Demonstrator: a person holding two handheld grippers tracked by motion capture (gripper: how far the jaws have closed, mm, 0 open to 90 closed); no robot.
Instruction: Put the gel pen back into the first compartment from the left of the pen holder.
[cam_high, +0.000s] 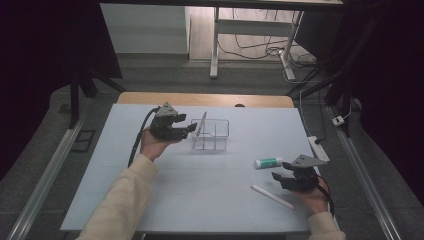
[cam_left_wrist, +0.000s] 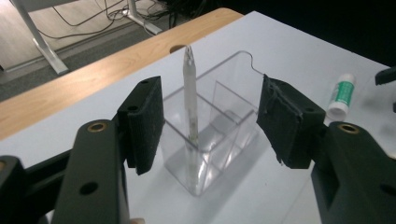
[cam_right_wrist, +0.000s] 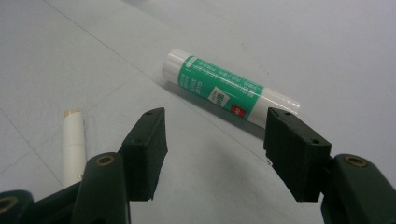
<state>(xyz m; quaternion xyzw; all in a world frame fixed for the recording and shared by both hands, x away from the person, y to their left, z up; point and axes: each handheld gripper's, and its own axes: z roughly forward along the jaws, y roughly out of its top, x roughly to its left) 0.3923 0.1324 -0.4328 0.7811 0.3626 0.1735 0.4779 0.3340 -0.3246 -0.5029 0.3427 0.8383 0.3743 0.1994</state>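
White table (cam_high: 200, 200), left gripper (cam_high: 191, 131) jaws wide by organiser (cam_high: 212, 135), right gripper (cam_high: 280, 177) jaws wide, empty

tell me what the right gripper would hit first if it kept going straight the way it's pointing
Most likely the green-and-white glue stick, lying on its side on the table just beyond the open right gripper. Depth is hard to judge, so the jaws might touch the tabletop first.

One clear organizer box (cam_high: 210, 134), one translucent pen (cam_high: 201, 124) inside, one green glue stick (cam_high: 268, 162), one white paper tube (cam_high: 272, 196), two hand-held grippers: left (cam_high: 189, 129), right (cam_high: 278, 177).
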